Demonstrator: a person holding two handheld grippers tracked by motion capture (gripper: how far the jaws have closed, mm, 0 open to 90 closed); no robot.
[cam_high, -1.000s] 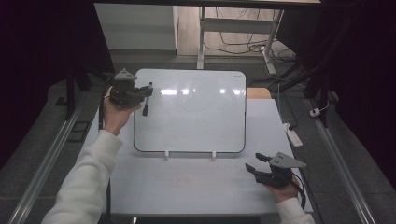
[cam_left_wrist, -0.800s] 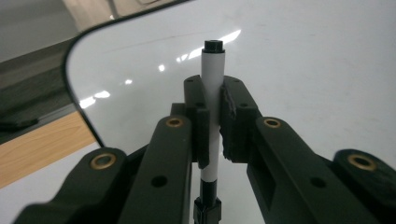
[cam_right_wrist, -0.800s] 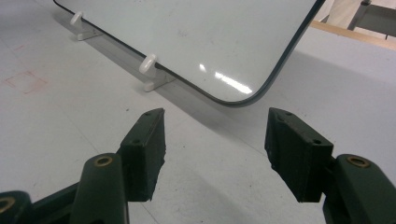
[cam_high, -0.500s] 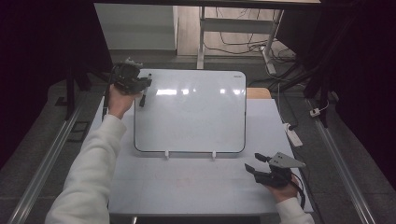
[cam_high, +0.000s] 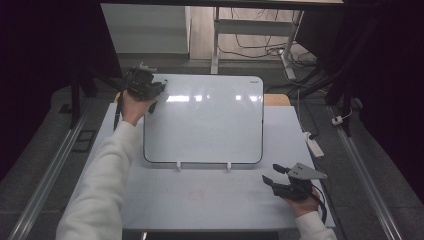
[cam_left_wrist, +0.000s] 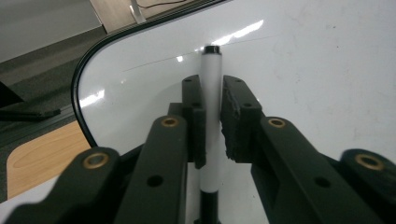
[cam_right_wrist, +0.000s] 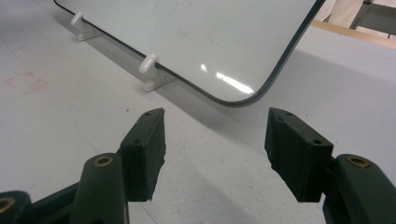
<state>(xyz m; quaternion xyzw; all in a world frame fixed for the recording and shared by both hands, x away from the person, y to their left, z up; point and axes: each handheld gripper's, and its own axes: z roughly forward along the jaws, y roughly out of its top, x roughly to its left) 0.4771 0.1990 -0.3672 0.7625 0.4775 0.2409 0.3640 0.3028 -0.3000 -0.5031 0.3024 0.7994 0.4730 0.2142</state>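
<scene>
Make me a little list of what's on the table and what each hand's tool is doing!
Left tool: jaws around a white marker, just been opening a little
Marker tip: at the whiteboard, near its top left corner
Whiteboard: propped on two small white clips, nothing clearly drawn yet
Right tool: open, nothing between its jaws, near the board's lower right corner
Table: pale grey

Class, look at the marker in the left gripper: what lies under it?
Under the marker is the whiteboard, its top-left corner by the high view. The left gripper covers the marker's lower barrel, so the surface beneath is hidden.
</scene>
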